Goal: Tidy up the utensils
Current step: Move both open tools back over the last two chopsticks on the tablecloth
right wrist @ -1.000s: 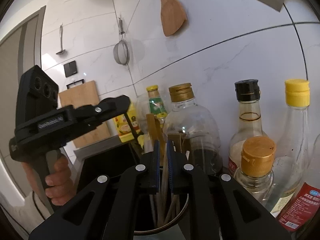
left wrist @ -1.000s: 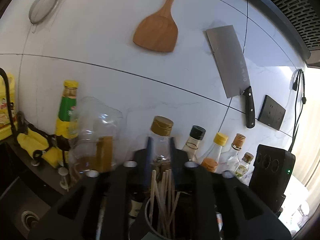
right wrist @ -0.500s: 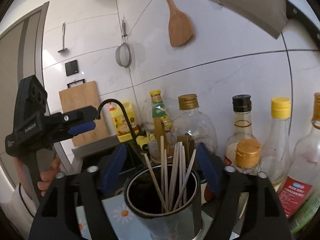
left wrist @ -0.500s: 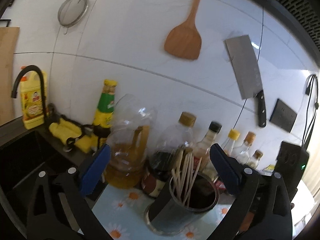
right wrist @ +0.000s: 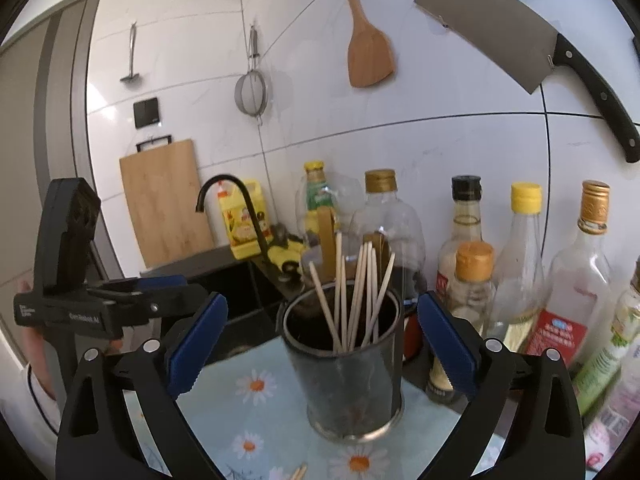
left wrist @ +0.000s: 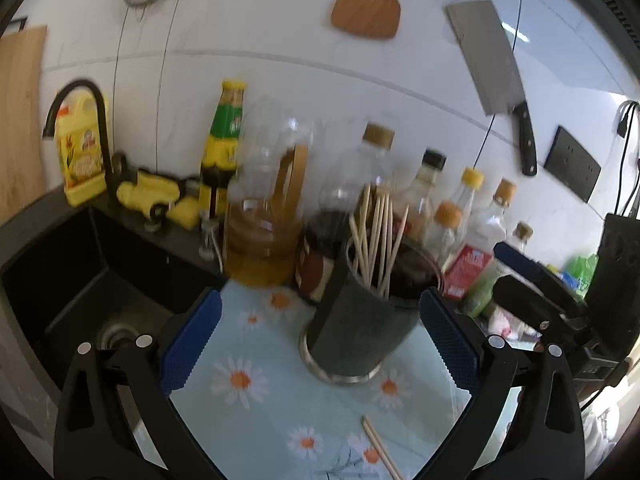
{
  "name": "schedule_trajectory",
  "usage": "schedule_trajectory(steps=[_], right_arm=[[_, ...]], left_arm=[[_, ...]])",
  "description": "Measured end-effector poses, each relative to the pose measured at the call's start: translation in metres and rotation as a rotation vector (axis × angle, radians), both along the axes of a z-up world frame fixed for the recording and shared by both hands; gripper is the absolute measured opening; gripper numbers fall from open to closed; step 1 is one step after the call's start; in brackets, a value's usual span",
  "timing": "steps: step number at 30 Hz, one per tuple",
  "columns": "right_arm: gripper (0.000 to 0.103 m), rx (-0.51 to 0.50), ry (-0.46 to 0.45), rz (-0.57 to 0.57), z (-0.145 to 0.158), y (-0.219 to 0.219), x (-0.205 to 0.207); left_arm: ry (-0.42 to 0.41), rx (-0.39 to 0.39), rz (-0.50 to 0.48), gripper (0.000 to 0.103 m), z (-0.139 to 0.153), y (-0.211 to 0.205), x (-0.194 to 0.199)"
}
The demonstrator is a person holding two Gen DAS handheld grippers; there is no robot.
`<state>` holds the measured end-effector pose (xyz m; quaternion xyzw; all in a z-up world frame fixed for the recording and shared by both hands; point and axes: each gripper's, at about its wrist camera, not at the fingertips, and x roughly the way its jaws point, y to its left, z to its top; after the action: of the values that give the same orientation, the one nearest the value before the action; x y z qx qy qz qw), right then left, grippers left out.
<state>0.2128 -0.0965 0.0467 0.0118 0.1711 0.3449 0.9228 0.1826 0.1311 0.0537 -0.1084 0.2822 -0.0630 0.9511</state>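
Note:
A dark metal utensil holder (left wrist: 360, 324) (right wrist: 348, 376) stands on a daisy-print mat (left wrist: 248, 392) and holds several wooden chopsticks (left wrist: 376, 236) (right wrist: 356, 300) upright. Loose chopsticks (left wrist: 380, 452) lie on the mat in front of it; their tips also show at the bottom of the right wrist view (right wrist: 298, 473). My left gripper (left wrist: 320, 344) is open and empty, just in front of the holder. My right gripper (right wrist: 320, 340) is open and empty, its jaws either side of the holder. The left gripper also shows in the right wrist view (right wrist: 120, 304).
Several sauce and oil bottles (right wrist: 520, 264) crowd behind and right of the holder. A black sink (left wrist: 80, 280) with a black faucet (left wrist: 96, 128) lies to the left. A cleaver (right wrist: 520, 48), wooden spatula (right wrist: 368, 52), strainer (right wrist: 250, 92) and cutting board (right wrist: 164, 200) are at the wall.
Both grippers were shut on chopsticks over the holder a second ago; they opened, left the chopsticks standing in it, and have pulled back and up.

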Motion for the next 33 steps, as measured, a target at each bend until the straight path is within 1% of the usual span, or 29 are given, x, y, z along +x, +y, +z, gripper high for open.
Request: schedule_trajectory(steps=[3,6,8,12,16,21,23,25,28,33], right_arm=[[0.093,-0.035,0.004,-0.007,-0.005,0.001,-0.012],[0.093,-0.055,0.017,-0.01,-0.01,0.003,-0.019],[0.093,-0.068,0.029,-0.012,-0.015,0.003,-0.024],[0.093,-0.092,0.061,-0.019,-0.028,0.001,-0.031],[0.093,-0.113,0.1,-0.02,-0.042,-0.003,-0.036],[0.093,-0.128,0.175,-0.005,-0.062,-0.009,-0.041],[0.093,-0.148,0.177,-0.011,-0.069,-0.011,-0.046],[0.093,-0.188,0.169,-0.017,-0.076,-0.01,-0.052],[0.093,-0.236,0.174,-0.007,-0.086,-0.009,-0.061],[0.093,-0.287,0.217,0.021,-0.107,-0.008,-0.072]], left_arm=[[0.062,0.008,0.022,0.097,-0.017,-0.002,-0.005],[0.126,-0.005,0.001,0.097,-0.032,-0.003,-0.005],[0.162,-0.006,0.042,0.097,-0.043,-0.002,-0.008],[0.228,-0.034,0.057,0.097,-0.065,0.003,-0.011],[0.275,-0.035,0.077,0.097,-0.082,0.003,-0.016],[0.336,-0.03,0.078,0.097,-0.105,-0.005,-0.022],[0.356,-0.034,0.079,0.097,-0.113,-0.008,-0.024],[0.373,-0.035,0.076,0.097,-0.122,-0.012,-0.027],[0.388,-0.022,0.08,0.097,-0.129,-0.019,-0.031],[0.407,-0.028,0.079,0.097,-0.137,-0.031,-0.035]])
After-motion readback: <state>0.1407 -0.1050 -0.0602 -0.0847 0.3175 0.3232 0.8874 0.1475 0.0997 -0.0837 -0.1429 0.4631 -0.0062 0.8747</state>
